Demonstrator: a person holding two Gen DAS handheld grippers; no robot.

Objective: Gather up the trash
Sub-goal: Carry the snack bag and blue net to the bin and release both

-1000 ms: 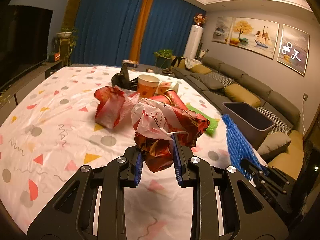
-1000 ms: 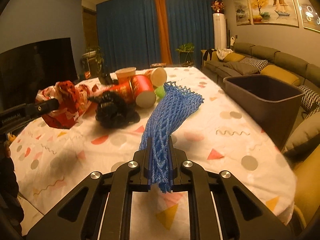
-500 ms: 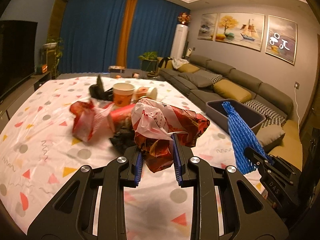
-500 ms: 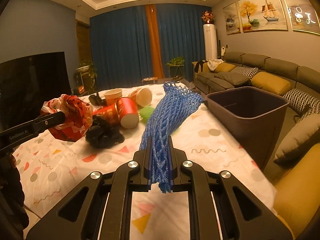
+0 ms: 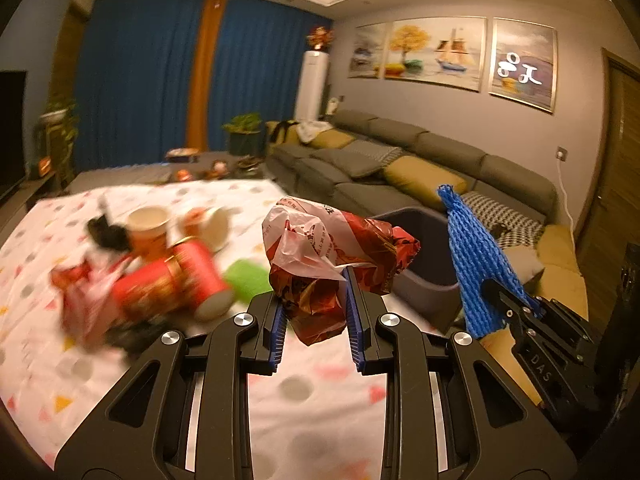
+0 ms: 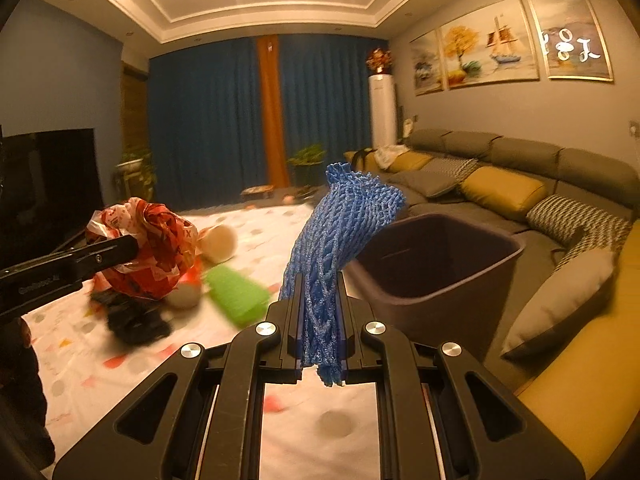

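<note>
L gripper is clamped on a crumpled red-and-white plastic bag, held up over the table w/ the patterned cloth. R gripper pinches a blue foam net sleeve that sticks up just beside the dark trash bin at the table's sofa side. Red paper cups, a green item & black scraps lie on the cloth, blurred.

The bin stands right of the table, before the sofa.
</note>
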